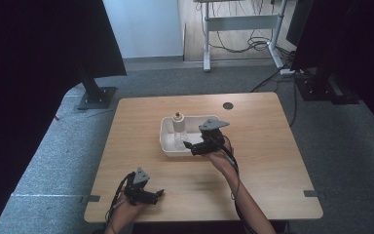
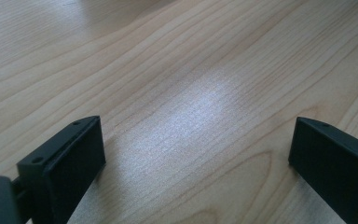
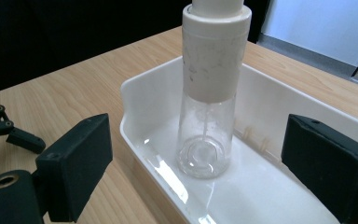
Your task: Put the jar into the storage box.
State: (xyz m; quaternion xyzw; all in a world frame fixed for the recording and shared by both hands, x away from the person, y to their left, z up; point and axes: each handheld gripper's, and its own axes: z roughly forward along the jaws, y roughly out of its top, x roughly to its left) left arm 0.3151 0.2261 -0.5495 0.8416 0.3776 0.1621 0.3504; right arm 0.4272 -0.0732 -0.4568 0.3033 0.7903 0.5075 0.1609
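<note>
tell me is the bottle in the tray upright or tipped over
Upright: the bottle stands on its base inside the white tray, cap on top.

Bottle (image 3: pixel 213 88) top cut off by pic's upper edge.

I can read no text, label, brand, number or sign anywhere on my feeds. The bottle (image 3: pixel 213 88) in the white tray (image 3: pixel 279 100) carries a plain white sleeve with faint grey scuffs and no lettering. The tray's walls are unmarked, and the wooden table (image 1: pixel 253 170) shows nothing but grain. The black pads (image 2: pixel 67 163) of my left gripper (image 2: pixel 196 158) and those of my right gripper (image 3: pixel 200 168) bear only screw holes. From the high view, any marking on the grey plates would be too small for me to tell.
</note>
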